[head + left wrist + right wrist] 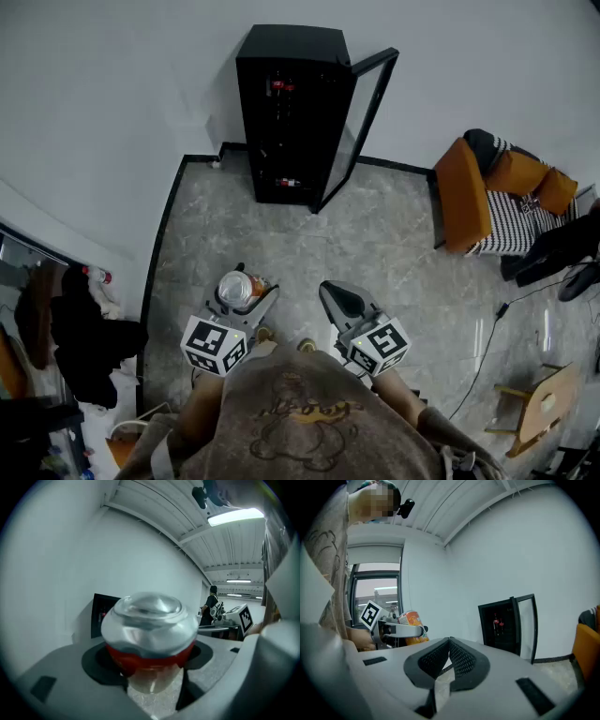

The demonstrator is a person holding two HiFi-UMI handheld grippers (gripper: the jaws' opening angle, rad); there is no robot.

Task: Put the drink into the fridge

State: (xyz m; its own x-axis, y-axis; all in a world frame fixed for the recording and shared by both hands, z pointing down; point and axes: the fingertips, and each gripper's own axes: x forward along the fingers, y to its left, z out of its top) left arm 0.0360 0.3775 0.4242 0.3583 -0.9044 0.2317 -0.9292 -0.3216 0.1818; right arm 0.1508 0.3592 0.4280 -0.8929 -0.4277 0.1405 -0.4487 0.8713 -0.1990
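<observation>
An orange drink can (238, 288) with a silver top stands upright between the jaws of my left gripper (241, 292), which is shut on it. In the left gripper view the can (151, 632) fills the middle, pressed by both pads. My right gripper (335, 298) is shut and empty, its pads touching (449, 653). From the right gripper view the held can (411, 626) shows at the left. The black fridge (292, 112) stands against the far wall with its glass door (361, 122) swung open to the right; bottles show on its shelves.
An orange armchair (502, 192) with a striped cushion stands at the right wall. A cable (492, 328) trails over the marble floor near a wooden chair (541, 405). Dark clothes and clutter (84, 337) lie at the left. Another person (209, 606) stands far off.
</observation>
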